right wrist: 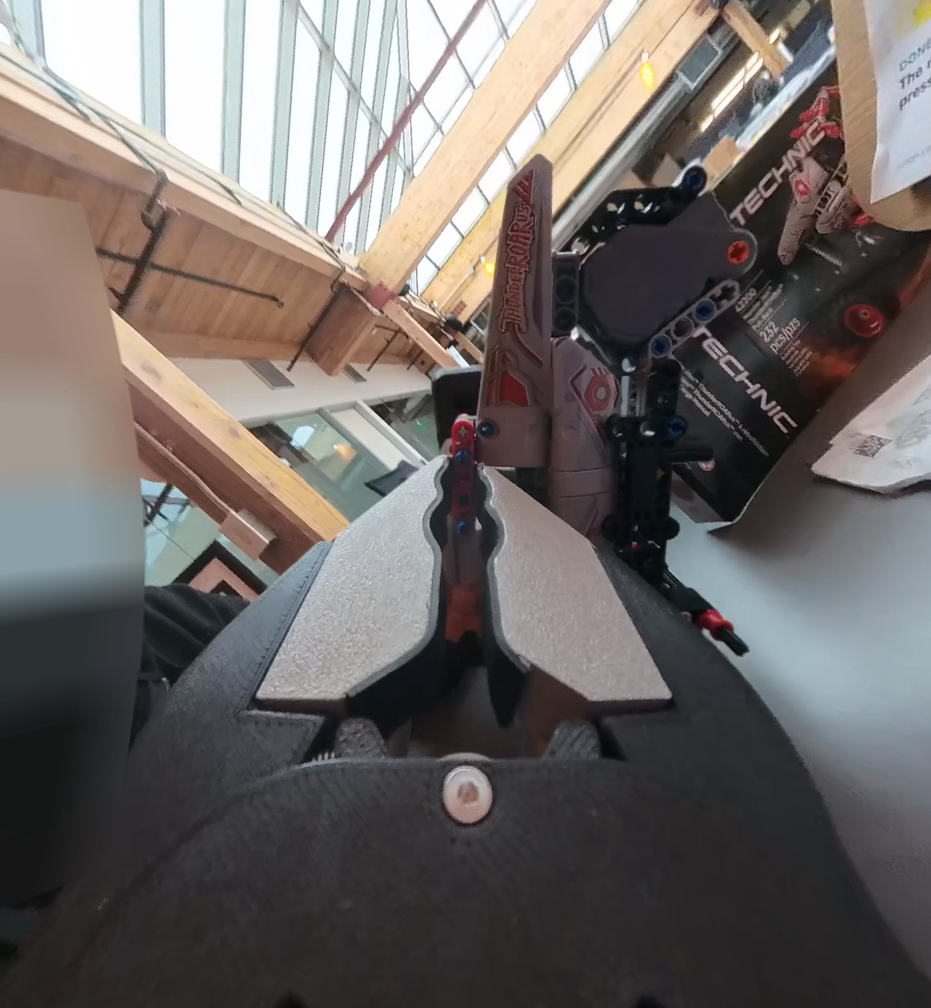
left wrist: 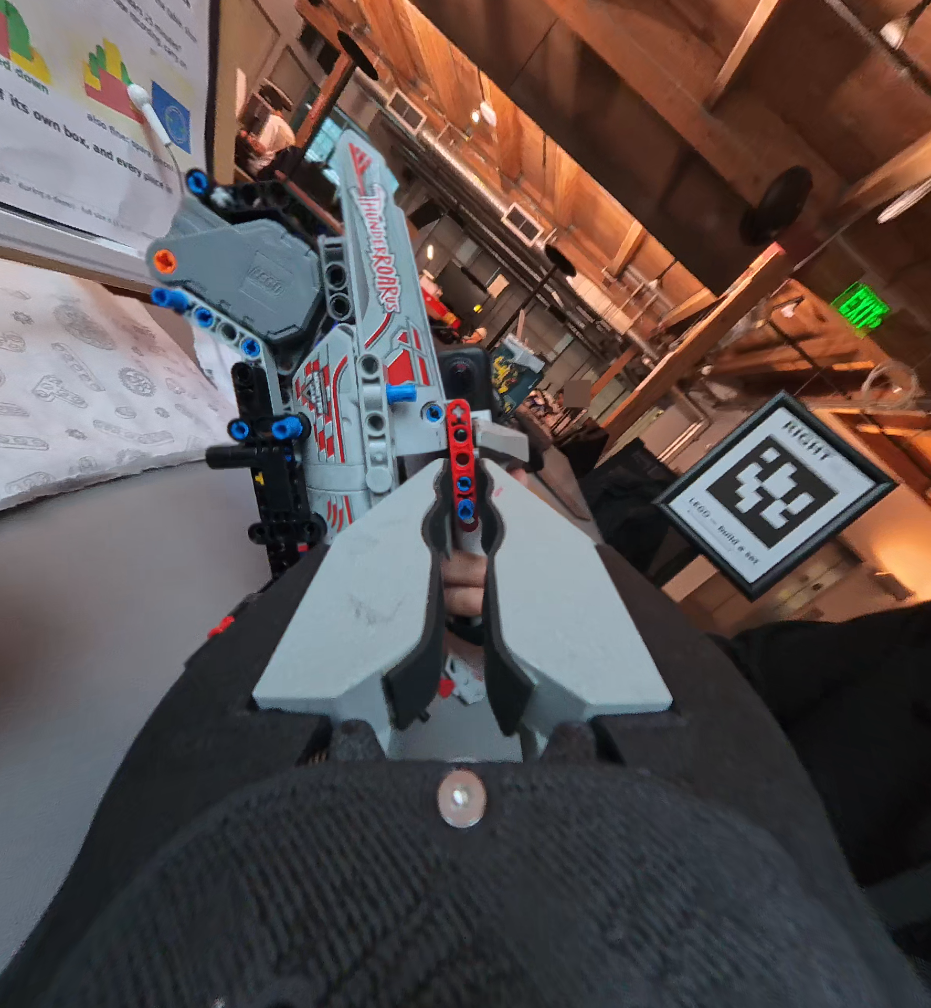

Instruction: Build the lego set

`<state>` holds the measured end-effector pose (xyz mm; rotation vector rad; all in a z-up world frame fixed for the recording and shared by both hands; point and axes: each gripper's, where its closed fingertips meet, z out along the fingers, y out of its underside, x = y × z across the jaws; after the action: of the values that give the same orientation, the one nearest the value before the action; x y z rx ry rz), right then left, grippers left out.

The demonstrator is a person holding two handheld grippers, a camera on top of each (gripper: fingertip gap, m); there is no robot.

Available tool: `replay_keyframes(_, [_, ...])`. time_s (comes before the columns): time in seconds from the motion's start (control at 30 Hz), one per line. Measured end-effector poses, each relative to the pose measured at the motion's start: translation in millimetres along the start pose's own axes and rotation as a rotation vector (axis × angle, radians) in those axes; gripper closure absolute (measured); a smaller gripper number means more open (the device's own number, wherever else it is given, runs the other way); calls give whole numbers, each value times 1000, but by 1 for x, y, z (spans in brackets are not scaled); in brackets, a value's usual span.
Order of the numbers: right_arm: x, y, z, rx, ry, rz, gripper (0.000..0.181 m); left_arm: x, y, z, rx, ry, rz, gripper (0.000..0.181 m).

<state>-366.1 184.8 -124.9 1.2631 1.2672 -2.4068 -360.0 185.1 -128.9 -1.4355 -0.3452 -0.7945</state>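
Your left hand-held gripper (left wrist: 462, 493) squeezed tight on the red beam (left wrist: 459, 436), your right hand-held gripper (right wrist: 462, 491) pinching that beam too, grey toy model (left wrist: 343, 349) beside it

It was a large timber-beamed hall: wooden beams (right wrist: 267, 262), a glass roof (right wrist: 289, 82), ducts (left wrist: 452, 158), a lit exit sign (left wrist: 861, 311).

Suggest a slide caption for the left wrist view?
Left gripper shut on a red beam of the half-built grey lego model.
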Motion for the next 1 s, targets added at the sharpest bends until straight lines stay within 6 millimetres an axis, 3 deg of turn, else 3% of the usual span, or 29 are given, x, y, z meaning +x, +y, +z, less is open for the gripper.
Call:
replay_keyframes(0.17, [3, 3, -3, -58, -7, 32, 175, -5, 2, 1, -6, 17, -26, 175])
replay_keyframes(0.33, [8, 9, -6, -173, 109, -107, 172, -8, 6, 3, -50, -42, 82, 173])
replay_keyframes(0.47, [6, 22, -7, -260, 58, -32, 173, -6, 11, 5, -66, -15, 53, 174])
replay_keyframes(0.7, [8, 22, -8, -242, 38, 11, 177, -9, 9, 4, -87, -17, 19, 174])
replay_keyframes(0.87, [9, 18, -11, -220, 39, 30, 176, -12, 10, 1, -138, -59, 102, 169])
replay_keyframes(1.0, [13, 20, -12, -233, 47, 42, 175, -8, 15, -1, -224, -59, 144, 153])
